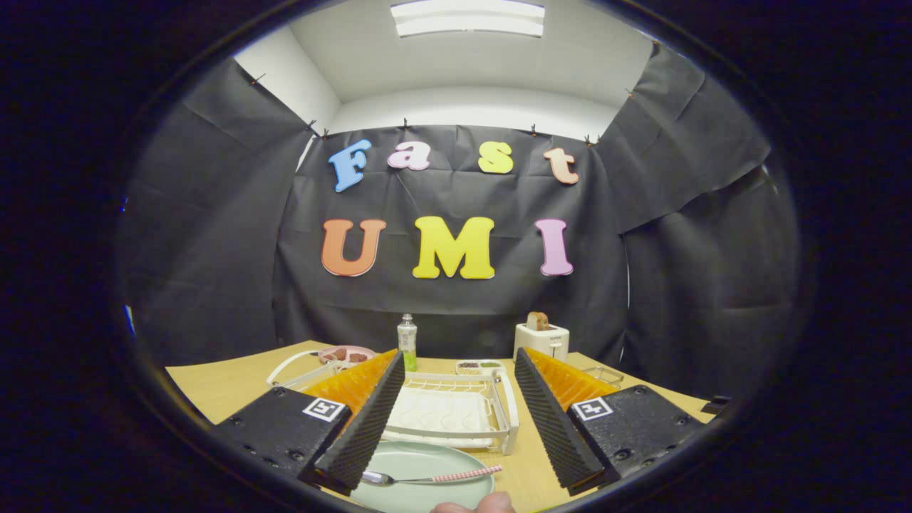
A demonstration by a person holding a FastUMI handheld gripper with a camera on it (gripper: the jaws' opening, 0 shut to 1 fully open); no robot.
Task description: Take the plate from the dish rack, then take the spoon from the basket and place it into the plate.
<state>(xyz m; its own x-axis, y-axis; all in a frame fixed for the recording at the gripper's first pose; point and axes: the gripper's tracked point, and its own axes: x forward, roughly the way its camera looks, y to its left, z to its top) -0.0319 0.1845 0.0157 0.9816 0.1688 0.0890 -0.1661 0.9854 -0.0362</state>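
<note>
Table: a pale wooden tabletop [235, 388] runs from the gripper back to the booth's black cloth wall; bare wood shows along its left side and in a strip just right of the rack, between the rack and the right finger.
Gripper: the handheld two-finger gripper [456, 420] is spread wide and grips nothing; its ribbed fingers [370, 420] stand on either side of the rack and the plate, touching neither.
Dish rack: a white plastic dish rack [456, 413] with a ribbed drain tray lies flat on the table between the fingers, just beyond the plate; no dish stands in it, and its near edge sits just beside the plate's far rim.
Plate: a round pale green plate [427, 488] rests flat on the table at the near edge, between the fingertips, out of the rack.
Spoon: a metal spoon with a red-and-white checked handle [427, 477] lies across the plate, bowl close to the left fingertip, handle end reaching the plate's right rim.
Basket: a white wire basket [303, 370] stands left of the rack, partly hidden behind the left finger.
Far edge: a white toaster holding a slice of bread [541, 338], a clear bottle with green liquid [407, 342], a small white tray of dark and green bits [479, 366] and a pink plate with brown pieces [347, 353] line the back, well apart from the fingers.
Near edge: fingertips of a person's hand [474, 504] show just below the plate.
</note>
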